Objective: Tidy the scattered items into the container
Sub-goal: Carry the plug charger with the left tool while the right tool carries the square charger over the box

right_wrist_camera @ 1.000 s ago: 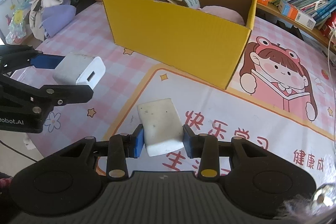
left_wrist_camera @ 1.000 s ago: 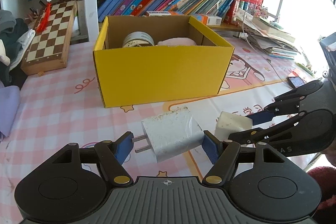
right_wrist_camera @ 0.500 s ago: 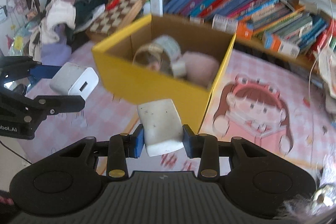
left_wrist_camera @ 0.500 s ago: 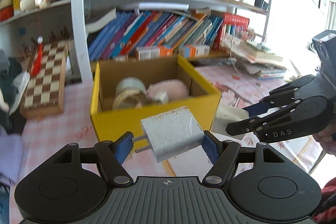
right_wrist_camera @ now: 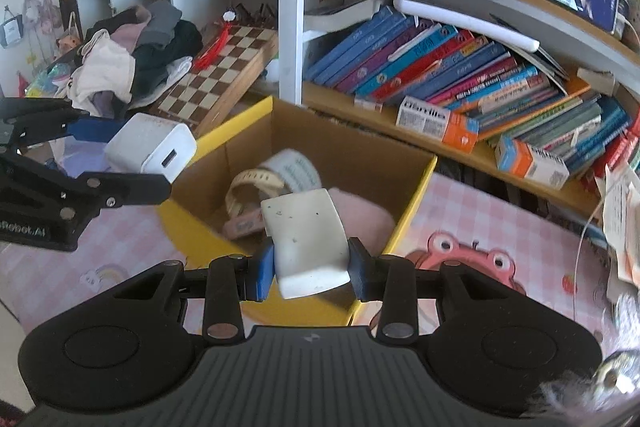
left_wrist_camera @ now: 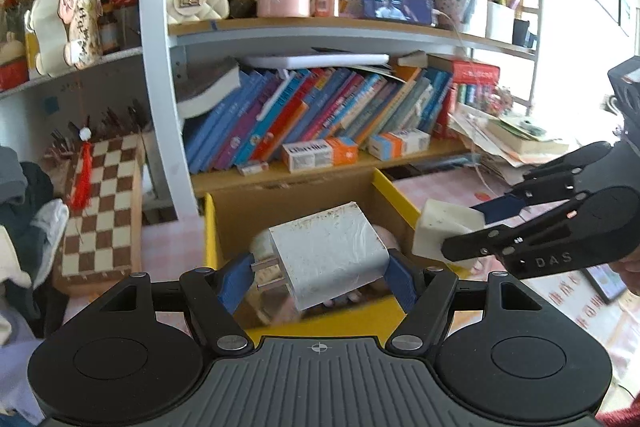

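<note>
The left gripper (left_wrist_camera: 318, 277) has its jaws clamped on a scuffed white charger (left_wrist_camera: 328, 253), prongs at 9 o'clock. The right gripper (right_wrist_camera: 310, 267) pinches a speckled white block (right_wrist_camera: 308, 241), possibly an eraser. Both hang above the open yellow box (right_wrist_camera: 414, 203), which holds tape rolls (right_wrist_camera: 276, 177) and something pink, blurred. Bookshelf (right_wrist_camera: 460, 75) at 12 o'clock.

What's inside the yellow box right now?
In the yellow box: a roll of tape, a cream ring and something soft and pink. The held white block covers the middle of the floor.
</note>
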